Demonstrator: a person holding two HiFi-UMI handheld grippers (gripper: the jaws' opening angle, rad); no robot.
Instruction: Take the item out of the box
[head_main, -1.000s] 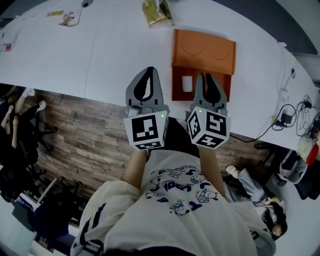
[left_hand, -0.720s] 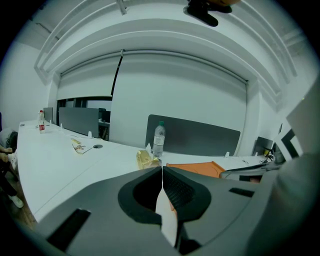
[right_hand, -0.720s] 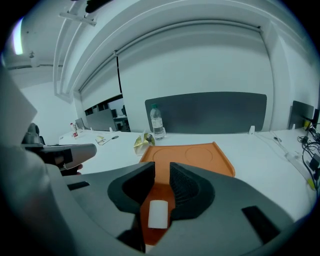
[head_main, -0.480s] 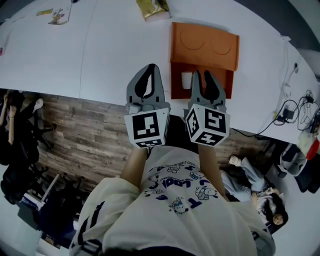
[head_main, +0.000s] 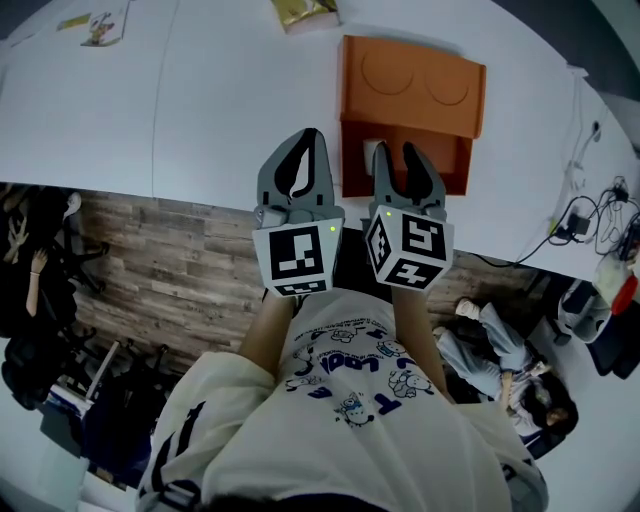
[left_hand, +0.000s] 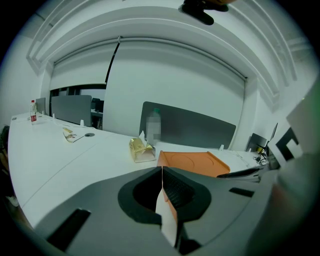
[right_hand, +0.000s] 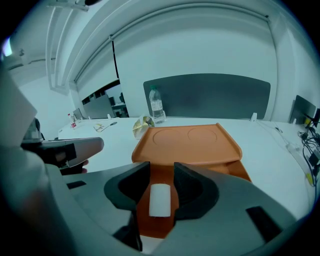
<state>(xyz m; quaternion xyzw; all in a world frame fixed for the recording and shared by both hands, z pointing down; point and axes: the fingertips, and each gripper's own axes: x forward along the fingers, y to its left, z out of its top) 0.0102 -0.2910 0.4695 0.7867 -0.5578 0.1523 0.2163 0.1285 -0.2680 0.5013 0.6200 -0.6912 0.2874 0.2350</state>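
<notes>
Spotting small white item (right_hand: 160, 199) lying at left end of open orange box (head_main: 440, 165), at white table's (head_main: 230, 100) near edge. Judging it light, stiff, smooth, possibly slippery; pinching across its long sides probably safest. Angling right gripper (head_main: 396, 155) down at it, having just been opening jaws, now half apart, framing item, not touching. Keeping left gripper (head_main: 307, 140) alongside, jaws together, empty.

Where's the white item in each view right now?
Head view: white item in the box's open front, above centre.
Left gripper view: not made out.
Right gripper view: item low centre, on the box floor.
Shared landmark: the orange lid.
</notes>
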